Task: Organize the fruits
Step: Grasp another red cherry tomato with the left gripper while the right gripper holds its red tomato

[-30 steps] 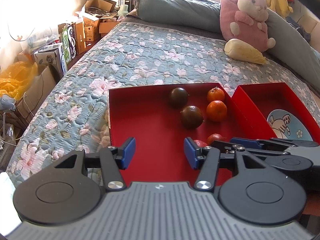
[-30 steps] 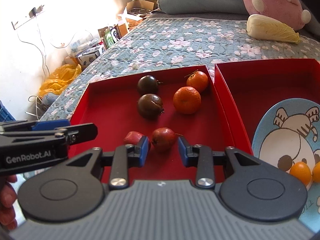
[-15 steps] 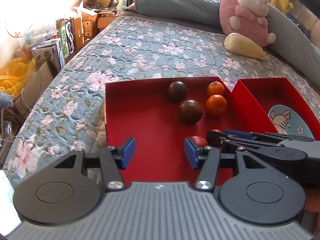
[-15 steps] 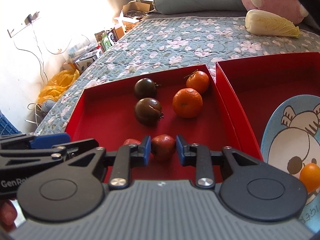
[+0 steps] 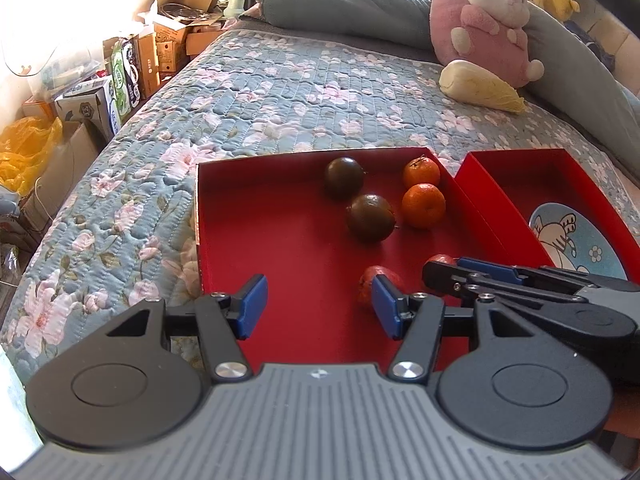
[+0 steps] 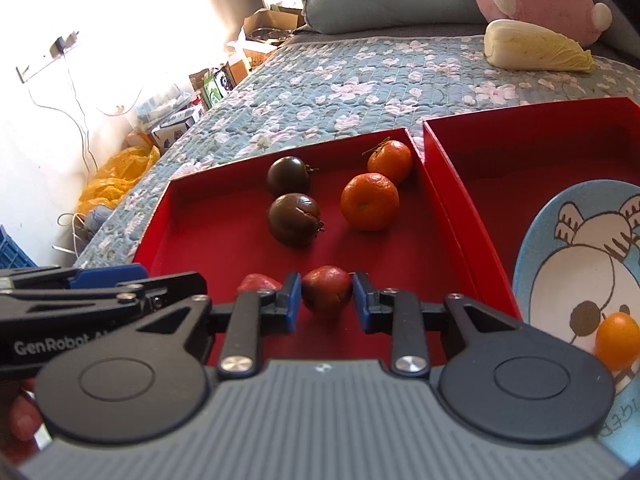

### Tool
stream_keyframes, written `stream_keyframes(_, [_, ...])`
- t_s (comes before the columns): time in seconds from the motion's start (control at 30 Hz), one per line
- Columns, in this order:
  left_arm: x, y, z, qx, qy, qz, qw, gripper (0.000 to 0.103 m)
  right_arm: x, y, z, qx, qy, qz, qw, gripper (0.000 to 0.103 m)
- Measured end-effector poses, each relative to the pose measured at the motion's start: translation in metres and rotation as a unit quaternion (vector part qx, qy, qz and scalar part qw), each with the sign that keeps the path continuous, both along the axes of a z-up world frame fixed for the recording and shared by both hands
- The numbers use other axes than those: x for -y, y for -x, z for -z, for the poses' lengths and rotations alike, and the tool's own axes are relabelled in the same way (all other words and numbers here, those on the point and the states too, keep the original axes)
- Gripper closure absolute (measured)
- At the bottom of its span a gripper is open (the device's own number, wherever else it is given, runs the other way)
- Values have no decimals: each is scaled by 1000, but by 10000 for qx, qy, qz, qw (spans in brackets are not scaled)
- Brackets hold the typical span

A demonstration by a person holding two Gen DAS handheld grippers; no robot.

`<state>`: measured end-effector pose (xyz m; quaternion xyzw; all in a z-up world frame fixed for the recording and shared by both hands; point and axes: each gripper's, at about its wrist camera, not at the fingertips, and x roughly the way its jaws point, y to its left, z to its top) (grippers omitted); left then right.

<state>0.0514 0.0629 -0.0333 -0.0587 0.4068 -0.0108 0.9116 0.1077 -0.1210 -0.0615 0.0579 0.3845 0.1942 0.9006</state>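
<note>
The right gripper (image 6: 327, 300) is clenched on a red tomato (image 6: 326, 294) in the red tray (image 6: 224, 216); the left gripper (image 5: 319, 307), jaws just widening, holds nothing.

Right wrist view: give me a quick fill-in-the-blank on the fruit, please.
1. The right gripper is shut on a ___ fruit.
2. The two tangerines lie in the ___ red tray.
3. The blue plate holds a small ___ fruit.
4. The left gripper's jaws are ___.

Missing: red; left; orange; open
</note>
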Motion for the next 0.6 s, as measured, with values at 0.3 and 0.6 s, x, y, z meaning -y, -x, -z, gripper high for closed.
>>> stream_keyframes(0.3, [32,-11,15,-200,-285,682,9971,39,31,30,-25,301,-334,114,9989,71])
stream_keyframes(0.6, [53,-30,31,-210,-652,872,9938,41,42,41,-38,357,-489,-23,9982,71])
